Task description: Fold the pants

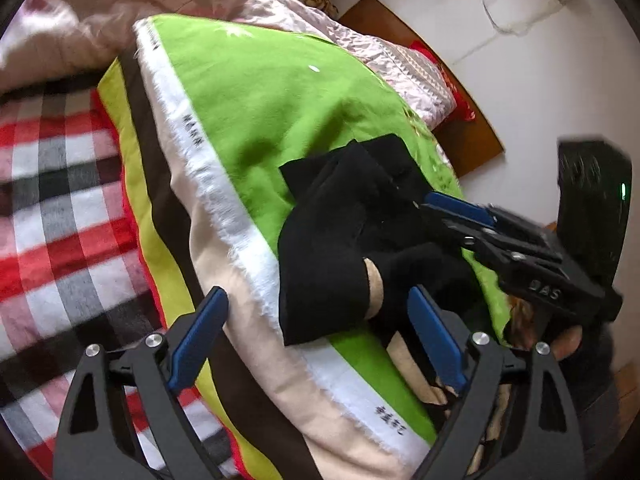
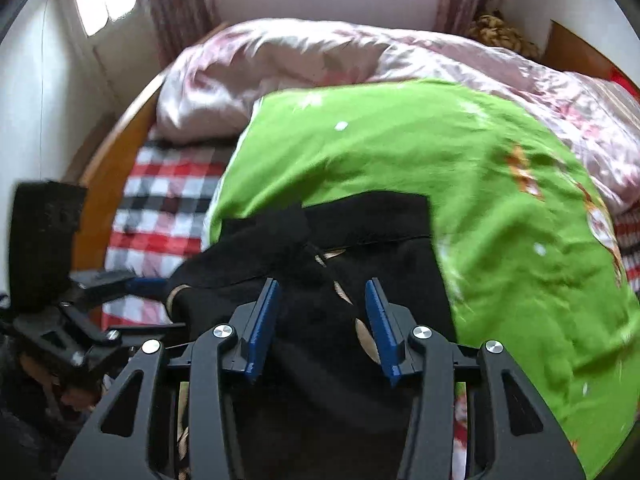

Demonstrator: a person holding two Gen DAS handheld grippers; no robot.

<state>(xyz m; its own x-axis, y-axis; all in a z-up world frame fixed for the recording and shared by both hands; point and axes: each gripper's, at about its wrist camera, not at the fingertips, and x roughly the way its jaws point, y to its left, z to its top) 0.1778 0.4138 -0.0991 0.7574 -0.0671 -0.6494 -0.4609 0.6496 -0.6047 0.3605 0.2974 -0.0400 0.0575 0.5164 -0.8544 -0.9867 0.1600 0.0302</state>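
One pair of black fabric pants (image 2: 360,248) lies bunched on the bright green cloth (image 2: 480,200), at that cloth's near edge. We note the garment is crumpled, with overlapping folds and a squared flap (image 1: 384,152) lying flat toward the far side; a beige lining or inner layer (image 1: 376,284) shows through a gap in the black fabric.

We record the left gripper (image 1: 320,344) with its blue-padded fingers (image 1: 196,340) spread wide, holding nothing, hovering at the green cloth's white fringed border (image 1: 240,216). The right gripper (image 2: 320,320) sits directly over the pants with its blue pads (image 2: 262,324) parted; black fabric lies between them, not clamped.

Beyond the green cloth lies a pink crumpled quilt (image 2: 320,56), and beside it a red, white and black checked blanket (image 1: 60,200).
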